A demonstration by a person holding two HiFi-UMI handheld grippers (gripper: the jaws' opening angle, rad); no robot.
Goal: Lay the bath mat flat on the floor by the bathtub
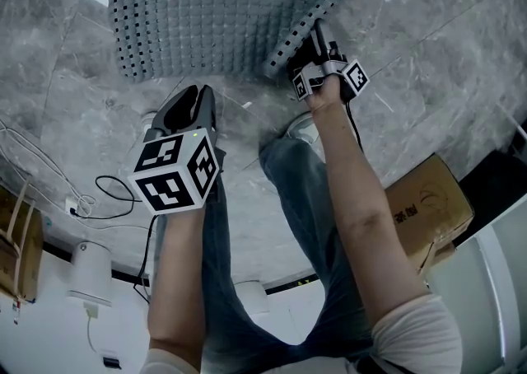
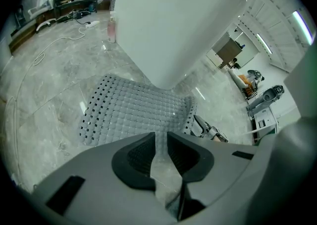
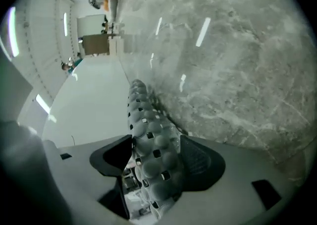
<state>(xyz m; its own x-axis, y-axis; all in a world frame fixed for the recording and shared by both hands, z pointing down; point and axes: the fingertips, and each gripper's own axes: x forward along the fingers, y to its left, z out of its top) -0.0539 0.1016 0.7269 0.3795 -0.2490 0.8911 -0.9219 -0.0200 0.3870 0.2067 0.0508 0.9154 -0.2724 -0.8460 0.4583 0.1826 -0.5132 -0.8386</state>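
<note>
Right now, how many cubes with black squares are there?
2. One marker cube rides the left gripper, lower left; the other rides the right gripper by the raised edge of the grey bumpy mat.

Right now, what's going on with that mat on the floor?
A person holding a two-jaw gripper in each hand is laying a grey perforated rubber bath mat on the grey marble floor beside the white bathtub. Most of it lies flat; its right edge stands curled up between the parted jaws of the right gripper. The left gripper hovers empty near the mat's near edge.
</note>
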